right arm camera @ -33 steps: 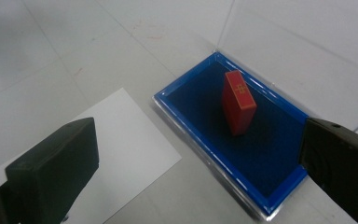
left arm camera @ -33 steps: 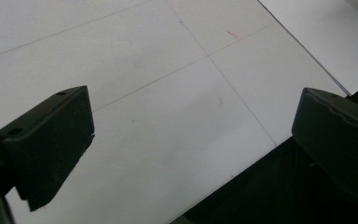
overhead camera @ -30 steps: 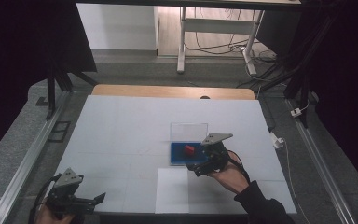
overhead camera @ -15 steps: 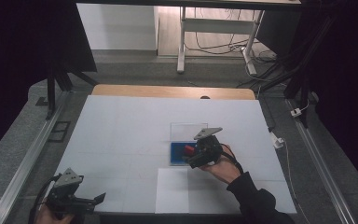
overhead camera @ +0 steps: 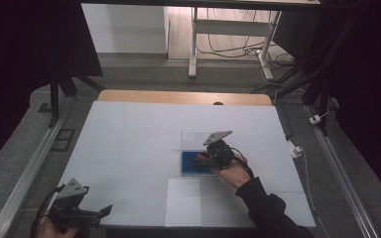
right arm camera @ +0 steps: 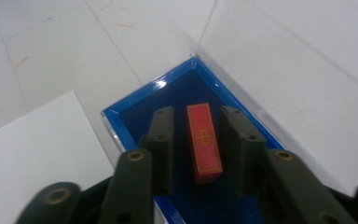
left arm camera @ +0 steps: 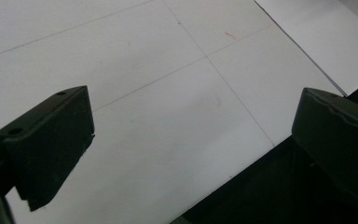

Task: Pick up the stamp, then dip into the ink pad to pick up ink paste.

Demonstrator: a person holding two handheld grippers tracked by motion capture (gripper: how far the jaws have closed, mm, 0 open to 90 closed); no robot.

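Observation:
A small red block (right arm camera: 204, 142) with a gold mark lies flat on the dark blue lining of a blue tray (right arm camera: 135, 100), which has a clear lid (right arm camera: 242, 28) standing open behind it. My right gripper (right arm camera: 198, 114) is open, one jaw on each side of the block with a gap on both sides. From above, the right gripper (overhead camera: 204, 158) sits over the blue tray (overhead camera: 191, 166) at the table's middle right, the red block (overhead camera: 199, 157) just at its tips. The left gripper (overhead camera: 101, 212) rests open near the front left edge, nothing between its jaws (left arm camera: 191, 121).
A white paper sheet (overhead camera: 183, 201) lies in front of the tray, and its corner (right arm camera: 37, 140) shows left of my jaws. The white table top (overhead camera: 129, 139) ends at a wooden strip (overhead camera: 178, 96) at the back. Metal rails run along both sides.
The right gripper has moved left and forward over the blue tray, bringing its jaws around the red block. The left gripper has stayed in place.

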